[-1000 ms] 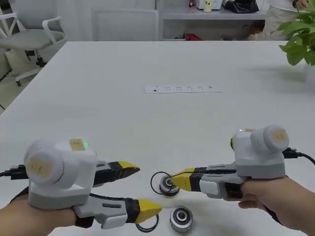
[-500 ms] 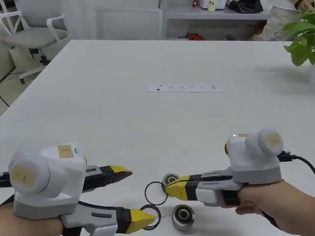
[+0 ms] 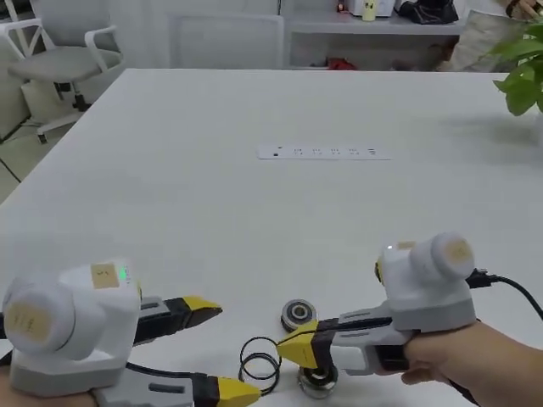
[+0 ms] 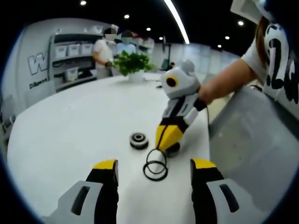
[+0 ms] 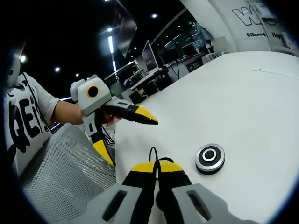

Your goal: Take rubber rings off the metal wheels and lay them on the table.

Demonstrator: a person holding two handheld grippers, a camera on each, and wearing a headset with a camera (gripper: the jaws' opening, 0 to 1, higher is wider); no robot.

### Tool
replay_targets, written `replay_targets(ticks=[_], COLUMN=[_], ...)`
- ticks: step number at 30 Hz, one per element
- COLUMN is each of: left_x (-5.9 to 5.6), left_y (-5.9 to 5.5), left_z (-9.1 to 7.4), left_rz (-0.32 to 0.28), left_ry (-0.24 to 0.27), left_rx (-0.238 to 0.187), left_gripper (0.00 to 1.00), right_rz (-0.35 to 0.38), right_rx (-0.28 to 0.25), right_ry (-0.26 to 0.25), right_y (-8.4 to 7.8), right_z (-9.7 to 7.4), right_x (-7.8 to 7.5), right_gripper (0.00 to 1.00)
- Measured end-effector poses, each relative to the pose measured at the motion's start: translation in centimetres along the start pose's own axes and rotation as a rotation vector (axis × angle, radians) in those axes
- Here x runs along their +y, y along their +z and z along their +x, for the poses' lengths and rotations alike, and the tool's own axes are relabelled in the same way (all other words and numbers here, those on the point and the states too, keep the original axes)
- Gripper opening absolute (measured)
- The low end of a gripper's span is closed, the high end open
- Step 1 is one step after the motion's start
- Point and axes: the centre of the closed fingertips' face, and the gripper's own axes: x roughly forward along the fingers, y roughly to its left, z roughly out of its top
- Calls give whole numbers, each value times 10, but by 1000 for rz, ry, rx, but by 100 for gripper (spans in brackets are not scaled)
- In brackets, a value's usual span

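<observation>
Two thin black rubber rings [image 3: 259, 360] lie overlapped on the white table [image 3: 254, 220]; the left gripper view shows these rings [image 4: 155, 165] between my open jaws. My right gripper [image 3: 293, 346] is shut on the upper ring's edge, and a black loop [image 5: 153, 154] sticks out past its yellow tips [image 5: 156, 167]. One bare metal wheel [image 3: 298, 314] lies flat just beyond it. A second wheel [image 3: 318, 381] sits partly hidden under the right gripper. My left gripper [image 3: 222, 349] stands open at the lower left, holding nothing.
A white power strip [image 3: 322, 153] lies mid-table. A green plant [image 3: 526, 76] stands at the far right edge. An office chair [image 3: 59, 51] and shelves lie beyond the table's far side. The table's near edge is close behind the grippers.
My right gripper has drawn back toward me with the ring, from beside the far wheel to on top of the other ring. The left gripper has shifted slightly left and back.
</observation>
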Motion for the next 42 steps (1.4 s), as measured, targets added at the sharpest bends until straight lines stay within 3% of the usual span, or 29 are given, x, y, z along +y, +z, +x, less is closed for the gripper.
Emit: replay_targets(ticks=[14, 42], left_x=[-1, -2], left_y=[-2, -7], left_z=[2, 2], left_rz=[-10, -18], left_ry=[0, -3], left_rx=[8, 28], left_gripper=[63, 62], right_rz=[-2, -36], right_rx=[48, 48], right_ry=[6, -52], right_y=[-13, -13], right_z=[7, 8], right_x=[0, -10], right_gripper=[0, 3])
